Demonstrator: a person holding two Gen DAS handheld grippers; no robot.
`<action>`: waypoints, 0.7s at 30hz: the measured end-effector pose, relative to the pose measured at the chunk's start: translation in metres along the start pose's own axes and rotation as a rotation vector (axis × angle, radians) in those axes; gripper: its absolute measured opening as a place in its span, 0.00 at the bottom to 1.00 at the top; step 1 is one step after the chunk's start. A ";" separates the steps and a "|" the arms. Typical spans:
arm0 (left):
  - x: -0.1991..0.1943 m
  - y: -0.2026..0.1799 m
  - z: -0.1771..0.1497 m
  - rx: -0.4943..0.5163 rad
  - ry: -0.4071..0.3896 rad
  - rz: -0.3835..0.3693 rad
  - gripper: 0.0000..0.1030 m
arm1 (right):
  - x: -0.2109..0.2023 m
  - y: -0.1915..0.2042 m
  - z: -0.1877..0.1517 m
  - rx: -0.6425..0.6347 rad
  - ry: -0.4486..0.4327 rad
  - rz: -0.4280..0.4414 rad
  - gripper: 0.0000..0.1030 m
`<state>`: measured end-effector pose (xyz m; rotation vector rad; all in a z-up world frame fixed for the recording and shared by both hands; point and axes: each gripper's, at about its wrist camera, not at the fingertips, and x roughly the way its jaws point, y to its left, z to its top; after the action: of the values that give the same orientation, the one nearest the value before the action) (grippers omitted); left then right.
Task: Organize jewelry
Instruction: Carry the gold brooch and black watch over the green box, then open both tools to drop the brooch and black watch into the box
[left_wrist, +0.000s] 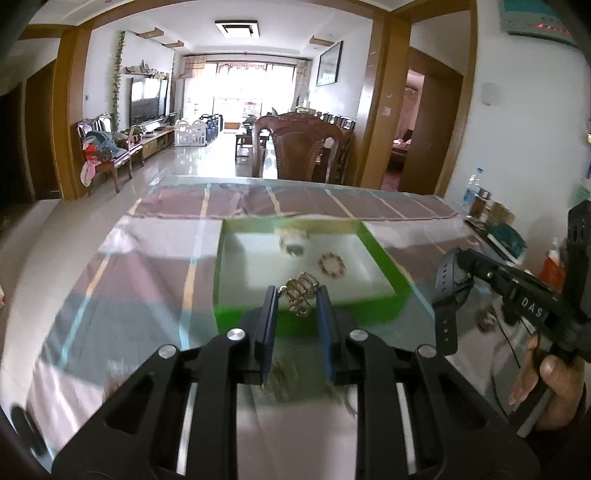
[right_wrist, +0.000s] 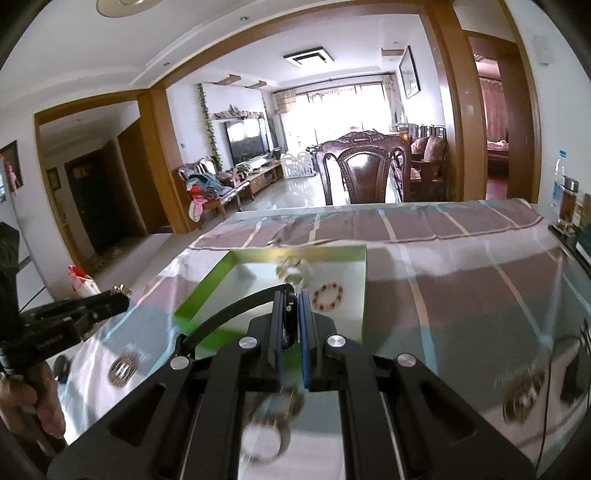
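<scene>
Over the near edge of a green tray (left_wrist: 229, 266): left gripper (left_wrist: 297, 295) clamped narrowly on a gold wire bangle (left_wrist: 300, 297), right gripper (right_wrist: 291, 306) pinched tight on a black watch (right_wrist: 290, 314). Inside the tray, a beaded bracelet (left_wrist: 331, 264) and chunky ring (left_wrist: 293, 243). Beyond it, a carved chair (right_wrist: 364, 173).

My left gripper (left_wrist: 295, 302) pinches a bracelet (left_wrist: 300, 295); my right gripper (right_wrist: 293, 306), at three o'clock, clamps a watch (right_wrist: 290, 314).

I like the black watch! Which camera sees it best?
The left wrist view: the black watch shows its face and dangling strap in the right gripper. The right wrist view shows only its strap and edge between the fingers.
</scene>
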<state>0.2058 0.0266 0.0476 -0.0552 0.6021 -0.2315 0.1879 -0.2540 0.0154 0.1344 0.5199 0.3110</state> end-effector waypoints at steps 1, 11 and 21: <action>0.015 0.003 0.012 -0.001 0.016 0.007 0.21 | 0.017 -0.001 0.007 -0.005 0.020 -0.014 0.08; 0.152 0.030 0.052 -0.049 0.170 0.073 0.22 | 0.139 -0.028 0.019 0.036 0.164 -0.083 0.09; 0.066 0.033 0.022 -0.077 -0.052 0.063 0.93 | 0.041 -0.040 0.013 0.115 -0.054 -0.058 0.84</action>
<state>0.2778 0.0432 0.0254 -0.1161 0.5596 -0.1458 0.2391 -0.2790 -0.0007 0.2379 0.4870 0.2198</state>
